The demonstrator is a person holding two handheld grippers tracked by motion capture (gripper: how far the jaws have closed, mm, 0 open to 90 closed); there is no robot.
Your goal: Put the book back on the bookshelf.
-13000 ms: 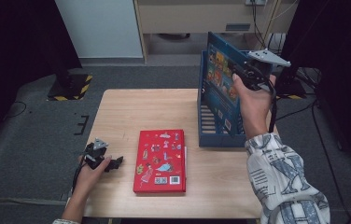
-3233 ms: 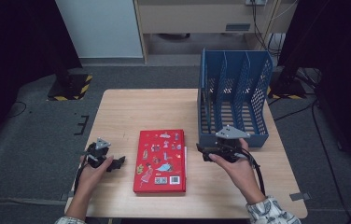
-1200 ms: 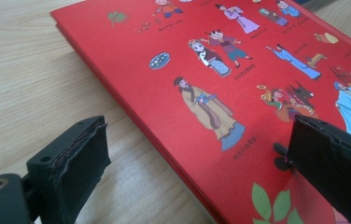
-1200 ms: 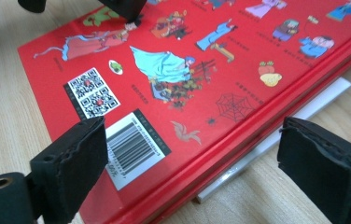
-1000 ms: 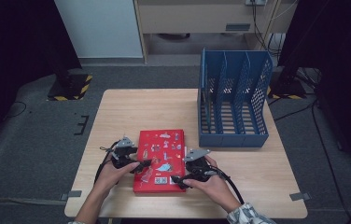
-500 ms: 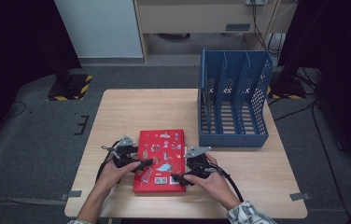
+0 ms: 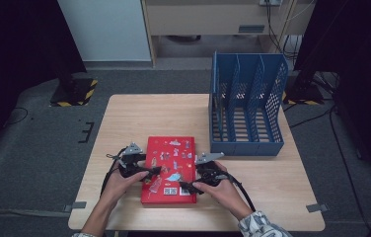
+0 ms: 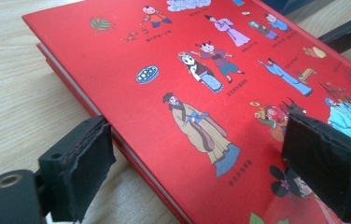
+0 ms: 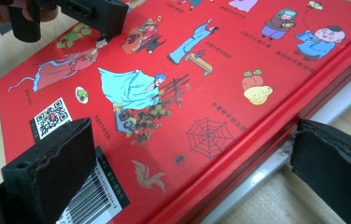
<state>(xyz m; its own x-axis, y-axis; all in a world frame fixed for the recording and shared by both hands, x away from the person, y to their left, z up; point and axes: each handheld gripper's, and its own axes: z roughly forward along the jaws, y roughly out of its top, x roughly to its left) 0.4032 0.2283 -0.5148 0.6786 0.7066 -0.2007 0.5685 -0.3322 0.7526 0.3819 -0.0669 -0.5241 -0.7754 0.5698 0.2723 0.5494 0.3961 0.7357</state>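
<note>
Book [image 7: 169, 169] flat on table [image 7: 134, 118], red cover up, near front edge. Left tongs [image 7: 150, 173] and right tongs [image 7: 187, 187] straddle opposite long edges, jaws apart, left just narrowing, not clamped. Lift not begun; blue rack [image 7: 246, 112] stands empty behind.

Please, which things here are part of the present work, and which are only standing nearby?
Part of the work:
- flat red picture book on the table
- left gripper, jaws astride the book's edge
- right gripper, likewise

Only nearby:
- blue perforated plastic file rack
- pale wooden table
</note>
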